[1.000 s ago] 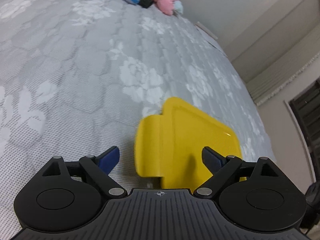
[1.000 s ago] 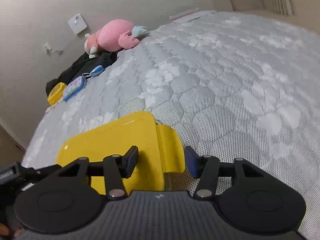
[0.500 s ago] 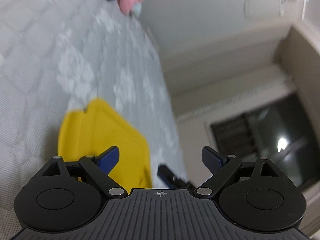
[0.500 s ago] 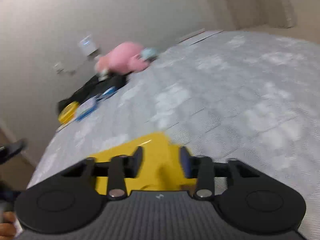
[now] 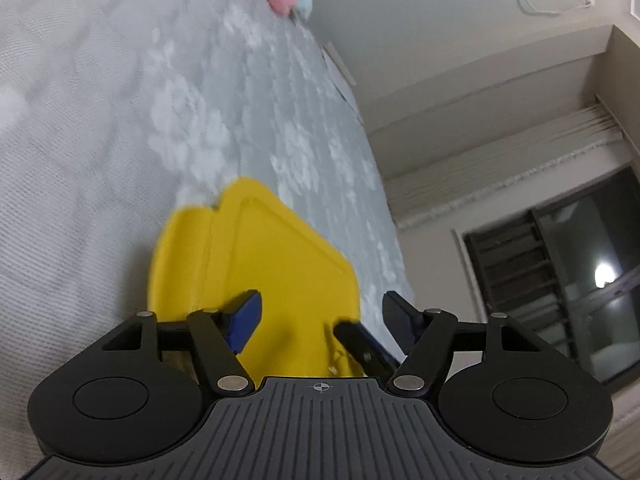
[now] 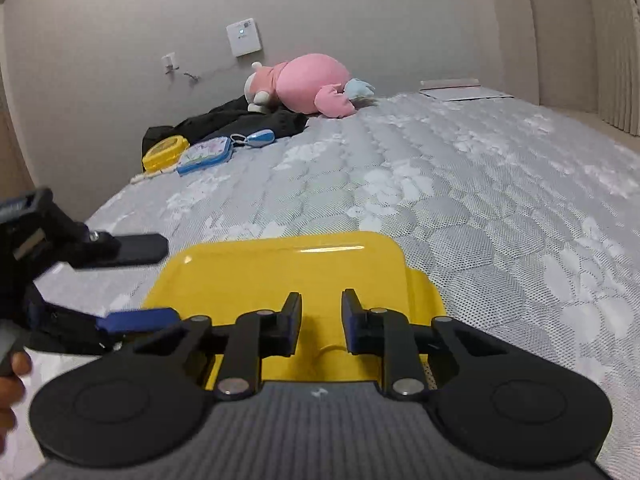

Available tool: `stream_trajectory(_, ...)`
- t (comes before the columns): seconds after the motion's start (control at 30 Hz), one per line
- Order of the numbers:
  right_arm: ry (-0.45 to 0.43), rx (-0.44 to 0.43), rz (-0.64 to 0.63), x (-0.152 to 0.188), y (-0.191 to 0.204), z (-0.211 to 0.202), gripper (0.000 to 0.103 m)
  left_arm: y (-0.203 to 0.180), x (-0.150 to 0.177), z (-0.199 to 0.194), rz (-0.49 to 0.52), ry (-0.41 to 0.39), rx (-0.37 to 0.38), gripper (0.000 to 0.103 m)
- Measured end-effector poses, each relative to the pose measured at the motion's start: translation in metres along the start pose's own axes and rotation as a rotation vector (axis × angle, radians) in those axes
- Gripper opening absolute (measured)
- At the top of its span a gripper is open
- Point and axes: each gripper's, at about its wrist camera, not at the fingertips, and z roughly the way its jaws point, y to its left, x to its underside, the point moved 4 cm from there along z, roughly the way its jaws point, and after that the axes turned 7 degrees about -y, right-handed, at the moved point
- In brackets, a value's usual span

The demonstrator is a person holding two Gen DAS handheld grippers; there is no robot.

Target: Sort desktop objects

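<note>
In the right wrist view, my left gripper (image 6: 138, 280) reaches in from the left edge, jaws spread and just closing, one finger above and one below the yellow box's (image 6: 280, 276) left end. At lower centre my right gripper (image 6: 320, 322), nearer, has been narrowing over the box's near edge; whether it pinches anything I cannot tell. The box's long axis runs across the frame. Only this view shows the small things (image 6: 204, 154) far away at upper left; the left wrist view shows a window (image 5: 580, 280).

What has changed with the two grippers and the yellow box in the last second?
The right gripper has just been closing over the near edge of the yellow box; a firm grip is unclear. The left gripper swung toward the window, closing somewhat, nothing held. The pink plush toy stayed put.
</note>
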Motion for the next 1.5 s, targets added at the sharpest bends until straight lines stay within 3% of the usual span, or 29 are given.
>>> stream_trajectory(0.1,0.012,0.051,-0.048,0.0,-0.001,-0.007,0.023,-0.019,-0.01,-0.027,0.156,-0.133,-0.123,0.084)
stream_trajectory(0.17,0.012,0.052,-0.01,0.0,-0.006,-0.011,0.023,-0.028,-0.012,-0.042,0.246,-0.204,-0.25,0.086)
stream_trajectory(0.23,-0.008,0.083,0.065,-0.005,-0.015,-0.02,0.024,-0.028,-0.01,-0.05,0.254,-0.202,-0.325,0.091)
stream_trajectory(0.27,-0.012,0.102,0.106,-0.008,-0.021,-0.025,0.026,-0.023,-0.009,-0.049,0.237,-0.172,-0.351,0.092)
stream_trajectory(0.37,-0.003,0.135,0.249,-0.011,-0.045,-0.033,0.048,0.0,-0.005,-0.035,0.149,-0.065,-0.384,0.092)
stream_trajectory(0.43,0.029,0.132,0.361,-0.008,-0.064,-0.033,0.049,0.013,-0.002,-0.022,0.117,0.001,-0.399,0.091)
stream_trajectory(0.5,0.088,0.112,0.438,0.002,-0.072,-0.023,0.049,0.02,0.001,-0.012,0.147,0.038,-0.447,0.094)
stream_trajectory(0.57,0.125,0.077,0.492,0.01,-0.074,-0.014,0.049,0.021,0.002,-0.005,0.174,0.044,-0.451,0.094)
stream_trajectory(0.6,0.121,0.072,0.479,0.009,-0.072,-0.012,0.045,0.022,0.002,-0.003,0.174,0.044,-0.444,0.094)
stream_trajectory(0.77,0.101,0.056,0.436,0.009,-0.065,-0.007,0.045,0.027,-0.002,0.005,0.163,0.027,-0.402,0.095)
stream_trajectory(0.9,0.1,0.058,0.457,0.009,-0.069,-0.009,0.042,0.024,-0.001,0.016,0.212,0.03,-0.369,0.097)
stream_trajectory(1.1,0.111,0.114,0.325,0.011,-0.049,-0.018,0.04,0.018,-0.004,0.029,0.265,0.034,-0.343,0.098)
stream_trajectory(1.3,0.116,0.162,0.276,0.013,-0.04,-0.027,0.04,-0.006,-0.004,0.022,0.391,0.005,-0.448,0.097)
stream_trajectory(1.5,0.121,0.156,0.29,0.013,-0.04,-0.029,0.041,-0.016,-0.001,0.014,0.426,0.01,-0.471,0.097)
